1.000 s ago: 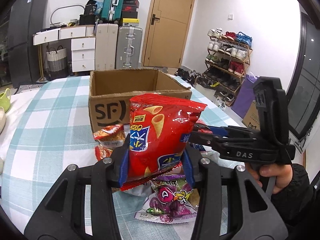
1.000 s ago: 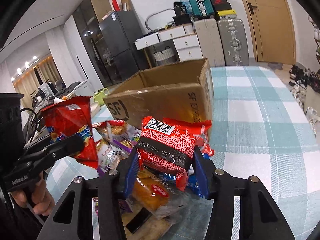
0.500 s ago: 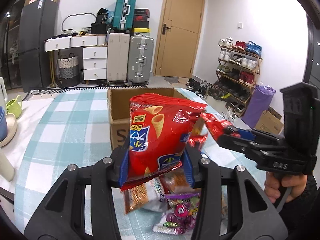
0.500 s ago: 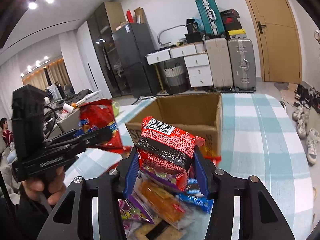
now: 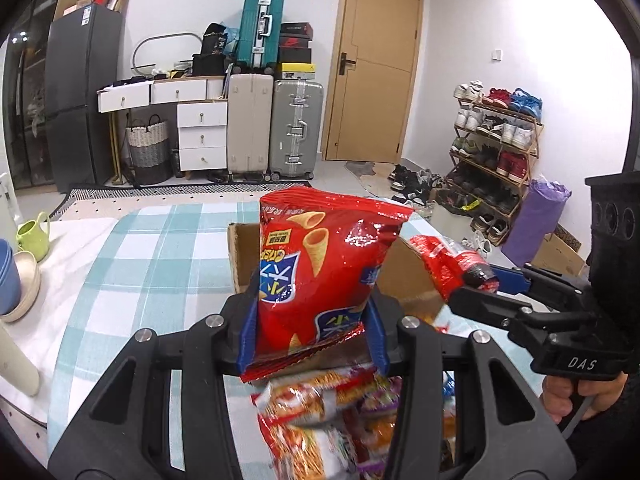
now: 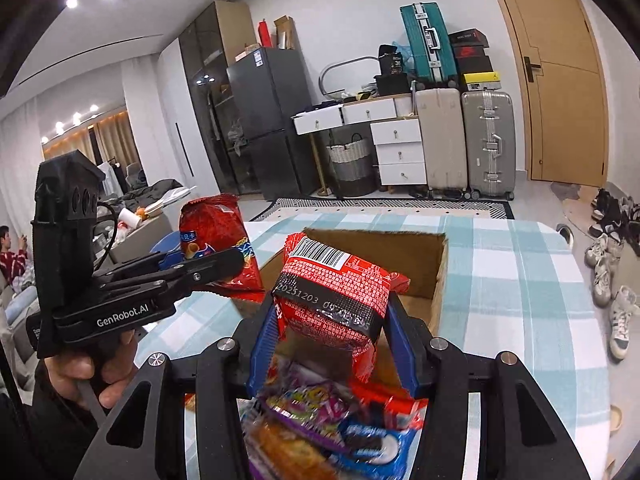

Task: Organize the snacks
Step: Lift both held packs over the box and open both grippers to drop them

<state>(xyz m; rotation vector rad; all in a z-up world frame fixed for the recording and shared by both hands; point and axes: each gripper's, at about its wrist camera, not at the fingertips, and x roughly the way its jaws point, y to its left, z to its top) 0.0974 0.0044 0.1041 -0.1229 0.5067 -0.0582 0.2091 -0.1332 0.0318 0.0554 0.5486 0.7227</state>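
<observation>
1. We hold two snacks above the pile (image 6: 320, 432) on the counter (image 5: 132, 264): the left hand-held gripper (image 5: 312, 336) pinches a glossy red cone-chip bag (image 5: 324, 272), the right hand-held gripper (image 6: 330, 344) a red barcoded packet (image 6: 336, 296).
2. The open box (image 6: 436, 264) lies at twelve o'clock, just behind both.
3. We should carry each over the rim before releasing, one at a time, keeping the bags upright and uncrushed.
</observation>
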